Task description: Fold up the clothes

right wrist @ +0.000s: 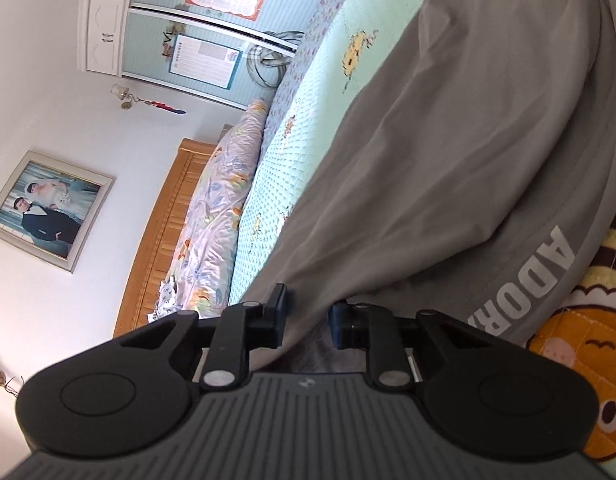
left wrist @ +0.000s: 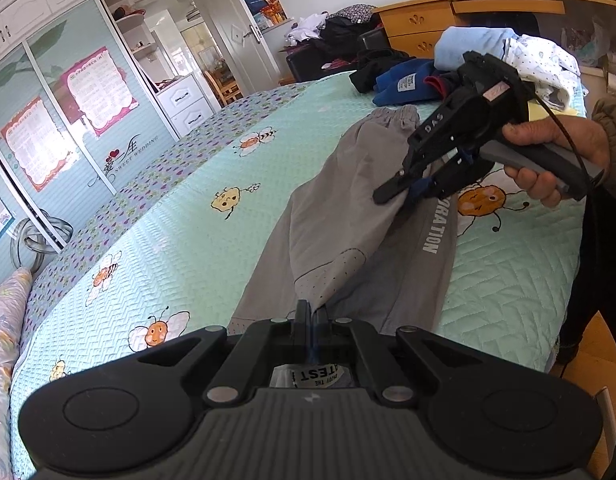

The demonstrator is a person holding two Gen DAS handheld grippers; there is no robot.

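Grey trousers [left wrist: 339, 216] lie lengthwise down the bee-print quilt [left wrist: 180, 216], waistband end toward the clothes pile [left wrist: 467, 60] at the quilt's far edge, hem end nearest the left wrist camera.

Left gripper [left wrist: 312, 314]: jaws together, pinching a fold of the trouser leg near the hem. The cloth runs up taut from the quilt into the tips, so that end is lifted, probably to carry it over for the fold.

Right gripper [left wrist: 403, 190], held in a hand [left wrist: 555, 160], sits mid-trousers, just beside the white side lettering [left wrist: 433, 228]. In the right wrist view the fabric passes between the fingers [right wrist: 278, 312], but a gap shows on either side, so the pads look short of clamping. From the left view they read almost closed on the edge. My call: not gripped yet.

Judgement: two-point hold on one leg, set up to fold toward the waistband. Risk: a right-hand pull before it bites, and the cloth slips.
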